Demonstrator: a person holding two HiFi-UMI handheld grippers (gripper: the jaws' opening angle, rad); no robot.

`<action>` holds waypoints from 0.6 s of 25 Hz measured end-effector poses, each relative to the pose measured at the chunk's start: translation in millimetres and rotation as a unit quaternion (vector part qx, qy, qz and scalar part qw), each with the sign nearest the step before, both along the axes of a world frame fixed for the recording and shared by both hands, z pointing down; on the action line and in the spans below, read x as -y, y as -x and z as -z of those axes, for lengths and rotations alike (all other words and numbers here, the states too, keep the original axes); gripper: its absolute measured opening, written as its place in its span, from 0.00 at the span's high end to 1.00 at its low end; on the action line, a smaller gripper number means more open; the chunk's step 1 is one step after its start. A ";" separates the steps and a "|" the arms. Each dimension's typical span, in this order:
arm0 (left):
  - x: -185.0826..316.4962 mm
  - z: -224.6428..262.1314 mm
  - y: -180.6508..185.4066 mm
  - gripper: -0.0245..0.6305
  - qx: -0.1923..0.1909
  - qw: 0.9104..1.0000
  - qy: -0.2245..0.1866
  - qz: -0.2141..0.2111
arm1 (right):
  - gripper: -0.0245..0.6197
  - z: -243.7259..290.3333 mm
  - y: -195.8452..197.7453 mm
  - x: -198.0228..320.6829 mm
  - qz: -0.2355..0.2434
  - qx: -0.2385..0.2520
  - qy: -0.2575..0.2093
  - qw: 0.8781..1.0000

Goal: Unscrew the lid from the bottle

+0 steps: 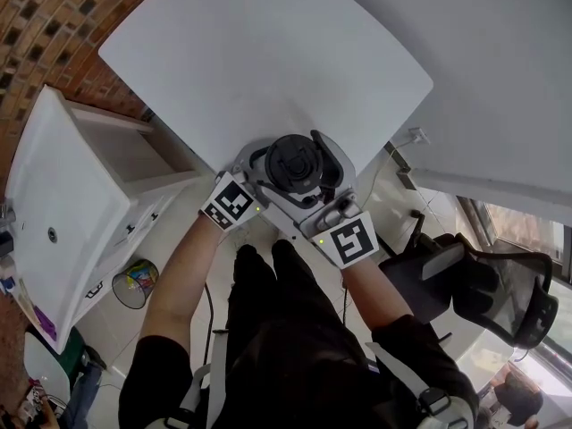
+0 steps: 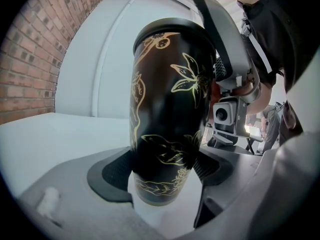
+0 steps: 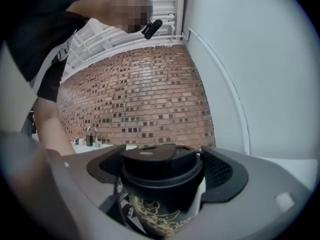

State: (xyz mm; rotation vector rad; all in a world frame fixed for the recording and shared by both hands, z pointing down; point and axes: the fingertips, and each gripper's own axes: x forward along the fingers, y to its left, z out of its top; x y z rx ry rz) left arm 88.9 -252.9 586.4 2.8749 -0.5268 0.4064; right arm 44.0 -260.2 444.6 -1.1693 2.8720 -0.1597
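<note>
A black bottle [image 2: 165,99] with gold flower drawings stands upright at the near edge of the white round table [image 1: 268,52]. Its black lid [image 1: 291,163] sits on top. My left gripper [image 2: 160,170] is shut on the bottle's lower body, its dark pads [image 2: 111,174] pressing from both sides. My right gripper [image 3: 162,170] comes from the opposite side, higher up, and is shut on the lid [image 3: 157,160], with a pad [image 3: 222,171] against the rim on each side. In the head view both grippers crowd round the bottle, so only the lid shows there.
A white cabinet [image 1: 63,195] stands at the left below a brick wall [image 1: 54,16]. A black office chair [image 1: 483,284] is at the right, a small bin [image 1: 136,282] on the floor at the left. The person's legs are right below the grippers.
</note>
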 end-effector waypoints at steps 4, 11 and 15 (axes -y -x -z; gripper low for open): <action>-0.8 0.6 -0.1 0.39 0.000 1.000 0.000 -0.001 | 0.26 -2.5 2.0 -4.1 0.048 -0.005 0.008 0.999; -0.6 0.1 0.1 0.39 0.000 1.000 -0.001 0.000 | 0.25 -3.1 6.7 -11.2 0.218 -0.012 0.029 0.975; -0.8 0.3 -0.1 0.39 0.000 1.000 0.000 0.001 | 0.25 -0.5 9.1 -14.6 0.292 -0.008 0.040 0.956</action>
